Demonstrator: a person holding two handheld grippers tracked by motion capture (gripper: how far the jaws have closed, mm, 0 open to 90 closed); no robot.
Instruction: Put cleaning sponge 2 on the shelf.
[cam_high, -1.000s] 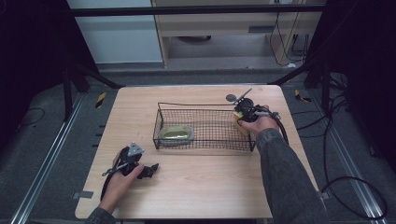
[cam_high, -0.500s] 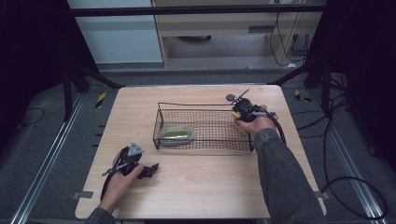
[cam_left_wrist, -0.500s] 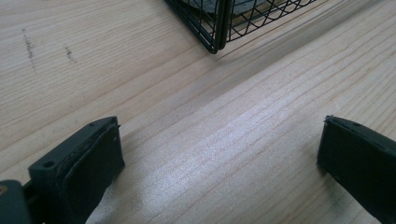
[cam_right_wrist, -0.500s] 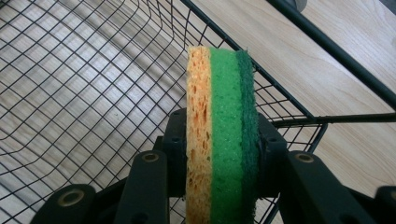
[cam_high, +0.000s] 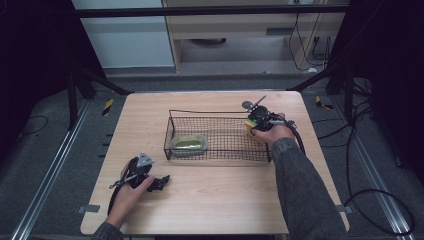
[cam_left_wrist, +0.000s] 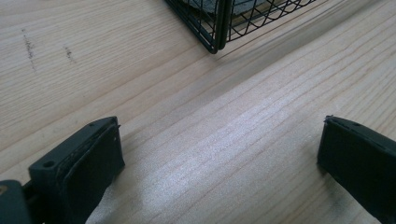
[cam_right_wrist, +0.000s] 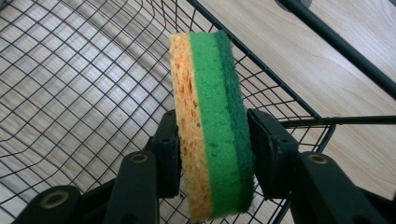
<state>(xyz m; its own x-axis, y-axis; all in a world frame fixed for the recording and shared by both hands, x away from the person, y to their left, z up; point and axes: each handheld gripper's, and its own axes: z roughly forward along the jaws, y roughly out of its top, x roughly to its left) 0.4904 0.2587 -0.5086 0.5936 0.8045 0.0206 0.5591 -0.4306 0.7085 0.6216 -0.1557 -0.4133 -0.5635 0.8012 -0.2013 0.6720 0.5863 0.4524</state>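
A sponge with a yellow side, a green middle and a dark green scouring side stands on edge between the jaws of my right gripper. Both pads still touch its faces, and the jaws have just been opening a little. It hangs inside the right end of a black wire basket, above the mesh floor. In the high view the right gripper is at the basket's far right corner. My left gripper rests on the table front left, its jaws wide apart around bare wood.
A greenish oblong object lies in the left end of the basket. The basket's near corner is a short way ahead of the left gripper. The wooden table has free room in front of the basket.
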